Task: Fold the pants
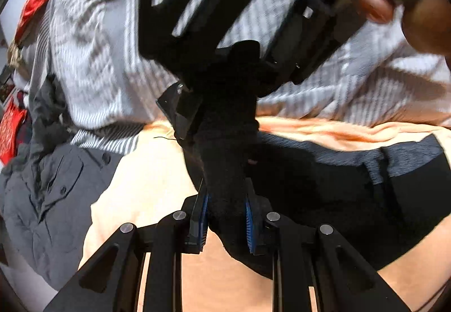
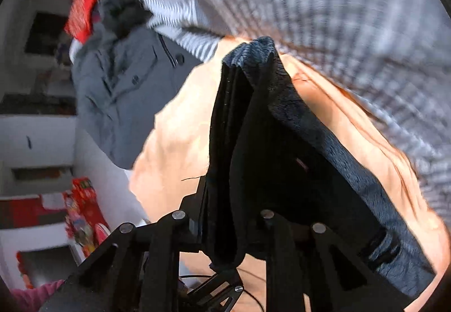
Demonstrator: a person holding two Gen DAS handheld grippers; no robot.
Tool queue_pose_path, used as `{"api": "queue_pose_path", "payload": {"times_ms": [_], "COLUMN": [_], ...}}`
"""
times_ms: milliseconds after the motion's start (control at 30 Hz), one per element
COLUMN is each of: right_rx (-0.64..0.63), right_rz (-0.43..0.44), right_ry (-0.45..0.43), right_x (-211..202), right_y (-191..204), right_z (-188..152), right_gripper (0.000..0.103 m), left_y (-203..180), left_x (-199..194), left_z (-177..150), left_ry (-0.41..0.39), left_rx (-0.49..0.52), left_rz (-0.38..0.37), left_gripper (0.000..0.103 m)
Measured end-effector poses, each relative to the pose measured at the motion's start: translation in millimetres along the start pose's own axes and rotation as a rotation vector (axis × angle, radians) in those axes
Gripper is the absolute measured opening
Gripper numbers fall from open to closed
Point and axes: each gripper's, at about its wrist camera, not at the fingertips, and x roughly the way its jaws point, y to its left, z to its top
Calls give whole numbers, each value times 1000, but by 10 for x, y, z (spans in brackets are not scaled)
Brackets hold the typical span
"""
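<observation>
Black pants (image 1: 324,185) with a grey fleecy inner waistband lie across a peach sheet (image 1: 146,171). My left gripper (image 1: 225,216) is shut on a raised bunch of the black cloth, which is pinched between its blue pads (image 1: 203,216). The bunch rises to the right tool's black frame (image 1: 197,2), held by a hand (image 1: 375,6). In the right wrist view the pants (image 2: 282,157) hang in folds with the waistband (image 2: 338,143) turned outward. My right gripper (image 2: 225,227) is closed on a fold of them, and the cloth hides its pads.
A grey-and-white striped duvet (image 1: 98,44) is heaped behind the pants. A grey buttoned garment (image 1: 42,199) lies crumpled at the left on the sheet's edge. Red packages (image 2: 81,16) and white shelves (image 2: 36,137) stand beyond the bed at the left.
</observation>
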Motion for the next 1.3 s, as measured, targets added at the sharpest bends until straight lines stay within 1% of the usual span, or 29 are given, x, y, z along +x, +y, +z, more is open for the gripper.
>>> {"api": "queue_pose_path", "payload": {"times_ms": [133, 300, 367, 467, 533, 567, 733, 800, 833, 867, 933, 1000, 1067, 1100, 1133, 1200, 1300], "right_rx": [43, 120, 149, 205, 237, 263, 374, 416, 444, 461, 512, 561, 624, 649, 672, 700, 717], "right_rz": [60, 134, 151, 173, 183, 193, 234, 236, 240, 241, 252, 261, 283, 299, 314, 331, 347], "right_ry": [-100, -225, -262, -325, -358, -382, -474, -494, -502, -506, -516, -517, -505, -502, -501, -504, -507], "right_x": [-396, -879, -1048, -1317, -1420, -1494, -1680, -1694, -1682, -1645, -1537, -1435, -1215, -1132, -1065, -938, -847], "right_y": [-218, -547, -698, -975, -1130, -1256, -1772, -1969, -2102, -2145, -2405, -2615, -2853, -2924, -2988, -3070, -3118], "right_z": [-288, -755, -941, -1298, -1485, -1632, -2229, -2430, -2556, -2591, -2804, -2957, -3091, -3142, -3197, -3281, -3301], "right_gripper": [20, 20, 20, 20, 20, 20, 20, 20, 20, 20, 20, 20, 20, 20, 20, 20, 20], "left_y": [-233, -660, -808, -1162, -1373, -1527, -2134, -2431, -2519, -2677, -2870, -3080, -3241, -3293, -3303, -3245, -3144], "left_x": [-205, -467, -531, -650, -712, -752, -858, -855, -844, -817, -745, -639, -548, -519, -512, -529, -659], "left_z": [127, 266, 299, 344, 358, 363, 302, 225, 200, 135, 24, -131, -295, -369, -419, -460, -506], "left_ry": [-28, -52, -54, -58, -57, -56, -47, -32, -24, -12, 4, 32, 55, 68, 81, 113, 136], "left_rx": [48, 146, 178, 249, 290, 320, 440, 501, 519, 553, 607, 681, 758, 789, 804, 807, 808], "left_rz": [-36, -90, -106, -136, -156, -166, -208, -225, -229, -231, -223, -202, -156, -136, -134, -160, -194], "left_gripper": [22, 22, 22, 22, 22, 22, 22, 22, 22, 22, 22, 22, 23, 26, 29, 34, 34]}}
